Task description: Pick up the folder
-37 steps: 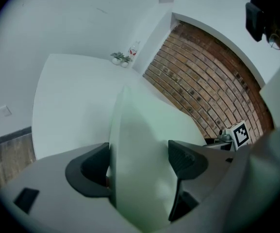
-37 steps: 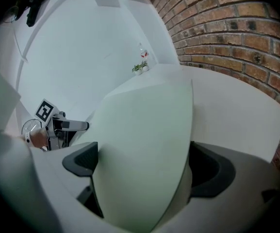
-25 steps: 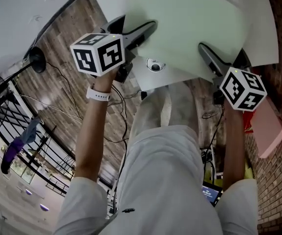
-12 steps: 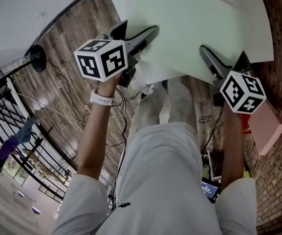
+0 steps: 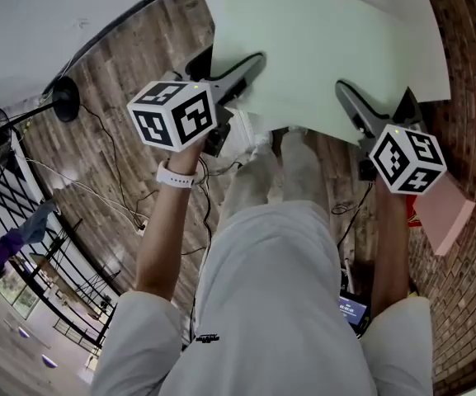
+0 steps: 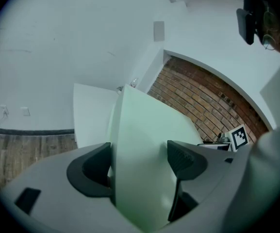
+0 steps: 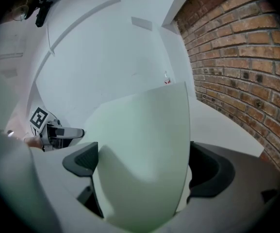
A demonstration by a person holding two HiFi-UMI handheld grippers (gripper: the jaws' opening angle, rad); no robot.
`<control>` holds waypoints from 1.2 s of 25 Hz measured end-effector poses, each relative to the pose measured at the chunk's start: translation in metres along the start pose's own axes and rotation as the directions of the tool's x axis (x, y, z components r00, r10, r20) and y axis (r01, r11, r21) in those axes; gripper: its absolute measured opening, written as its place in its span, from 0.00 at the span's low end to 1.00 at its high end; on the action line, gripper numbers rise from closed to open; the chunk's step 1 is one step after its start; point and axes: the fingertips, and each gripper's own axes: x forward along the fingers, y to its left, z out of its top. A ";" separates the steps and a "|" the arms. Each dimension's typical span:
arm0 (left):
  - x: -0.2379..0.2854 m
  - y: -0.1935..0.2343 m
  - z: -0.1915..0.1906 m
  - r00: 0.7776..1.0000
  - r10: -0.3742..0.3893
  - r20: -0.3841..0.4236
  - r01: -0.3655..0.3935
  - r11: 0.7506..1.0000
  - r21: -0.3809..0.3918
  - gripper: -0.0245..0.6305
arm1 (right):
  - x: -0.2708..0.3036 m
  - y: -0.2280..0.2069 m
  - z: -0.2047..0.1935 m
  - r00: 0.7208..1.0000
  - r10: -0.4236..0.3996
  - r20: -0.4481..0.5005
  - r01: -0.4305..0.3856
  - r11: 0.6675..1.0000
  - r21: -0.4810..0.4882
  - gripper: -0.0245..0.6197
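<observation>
No words or numbers are showing clearly enough to read. The marker cube [image 5: 174,114] of the left gripper [image 6: 140,161] and the second cube [image 5: 408,159], of the right gripper [image 7: 142,161], are showing only black-and-white square patterns, no letters. At six o'clock in the head view a small dark logo [image 5: 207,337] is sitting on the person's pale shorts [image 5: 279,304], too small to read. At five o'clock a lit screen [image 5: 353,309] is showing print too blurred to make out.

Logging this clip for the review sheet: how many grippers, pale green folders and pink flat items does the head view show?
Grippers: 2, the left gripper and the right gripper
Pale green folder: 1
Pink flat item: 1
Total: 4
</observation>
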 end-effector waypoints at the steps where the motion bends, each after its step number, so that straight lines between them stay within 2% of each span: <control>1: -0.006 -0.001 0.002 1.000 0.003 0.012 -0.003 1.000 0.002 0.61 | -0.002 0.004 0.003 1.000 0.004 0.007 -0.004 1.000 -0.006 0.94; 14: -0.074 -0.031 0.040 0.985 0.036 0.168 -0.040 0.999 0.018 0.61 | -0.043 0.050 0.057 0.993 0.072 0.089 -0.061 0.990 -0.123 0.94; 22: -0.125 -0.052 0.049 0.962 0.055 0.268 -0.066 0.997 0.032 0.61 | -0.075 0.083 0.076 0.981 0.124 0.150 -0.094 0.977 -0.194 0.94; 30: -0.160 -0.078 0.058 0.929 0.075 0.363 -0.092 0.995 0.029 0.60 | -0.104 0.102 0.100 0.965 0.177 0.193 -0.121 0.955 -0.271 0.94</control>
